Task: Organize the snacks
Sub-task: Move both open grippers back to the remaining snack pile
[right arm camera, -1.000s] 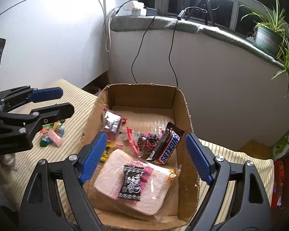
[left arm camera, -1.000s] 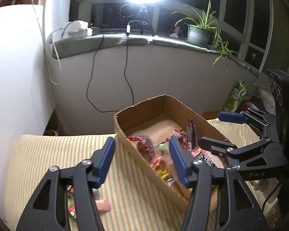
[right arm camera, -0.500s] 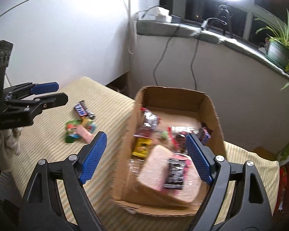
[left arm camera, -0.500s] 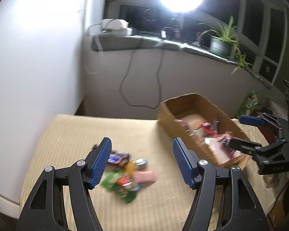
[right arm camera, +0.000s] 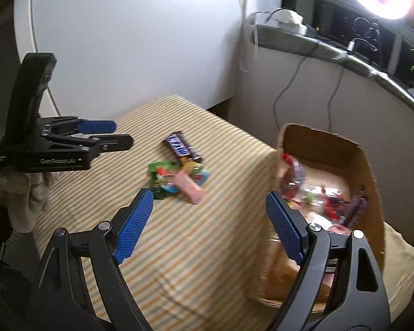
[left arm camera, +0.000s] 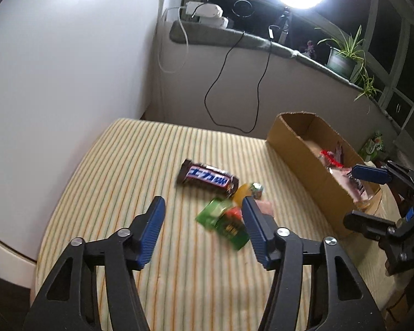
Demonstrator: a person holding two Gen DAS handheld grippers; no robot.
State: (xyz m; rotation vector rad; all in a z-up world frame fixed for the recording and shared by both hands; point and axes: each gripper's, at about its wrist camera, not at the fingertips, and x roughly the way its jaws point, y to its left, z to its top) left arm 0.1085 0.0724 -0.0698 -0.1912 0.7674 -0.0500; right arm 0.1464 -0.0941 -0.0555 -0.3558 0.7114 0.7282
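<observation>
Left gripper [left arm camera: 202,230] jaws wide, nothing held — it hangs over the striped cloth [left arm camera: 124,182] just short of the loose snack pile [left arm camera: 223,215] and chocolate bar [left arm camera: 207,178]. Right gripper [right arm camera: 209,222] also wide and empty, straddling the near wall of the cardboard box [right arm camera: 372,182]; the box holds more snacks — blurred.

left claw [left arm camera: 202,220]: spread, empty | right claw [right arm camera: 208,218]: spread (blurred, seemingly empty)

left gripper [right arm camera: 118,135] body: white lettering "GenRobot.AI" | chocolate bar [left arm camera: 207,178] wrapper: blue-and-white logo, blurred, unreadable | green packet [left arm camera: 223,224]: print illegible
</observation>
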